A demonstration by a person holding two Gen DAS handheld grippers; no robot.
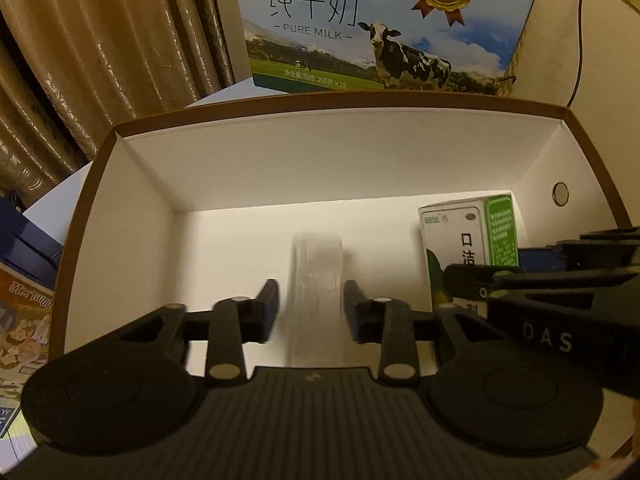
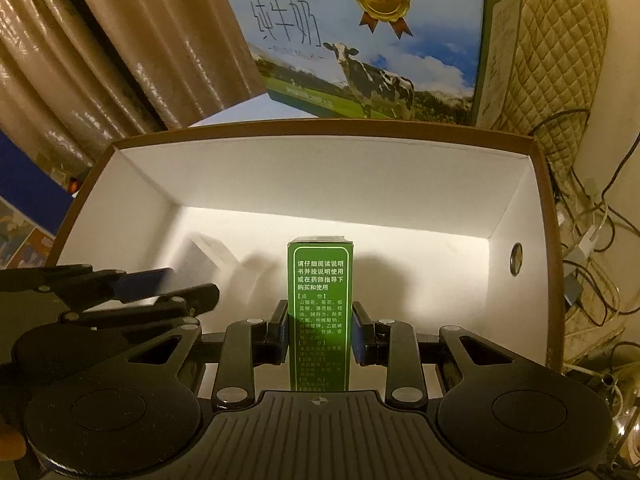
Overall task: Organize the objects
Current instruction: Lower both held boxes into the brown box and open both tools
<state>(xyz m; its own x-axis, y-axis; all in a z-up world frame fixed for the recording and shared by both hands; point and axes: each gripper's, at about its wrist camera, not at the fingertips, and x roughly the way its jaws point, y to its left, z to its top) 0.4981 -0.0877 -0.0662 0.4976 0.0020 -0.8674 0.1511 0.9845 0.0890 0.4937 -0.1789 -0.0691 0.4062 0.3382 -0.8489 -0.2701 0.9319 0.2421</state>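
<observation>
Both wrist views look down into the large open cardboard box with brown rim and white inner walls, which fills most of each frame; a small round fitting is set in its right-hand wall. Behind it stands the blue-and-green printed milk carton with a cow and a gold medal seal, flanked on the left by tan pleated curtains and, in the right wrist view, by a beige quilted cover with dark cables trailing below. Inside the box, my right gripper is closed against both narrow sides of the upright green-and-white cardboard medicine carton printed with white text, which stands on the box floor right of centre. My left gripper sits to its left with the fingers parted (a clear gap shows on either side of the object), straddling the tall translucent white plastic case, which is motion-blurred; I cannot tell whether either pad touches it. The two items stand apart on the white floor, the medicine carton nearer the right wall.
</observation>
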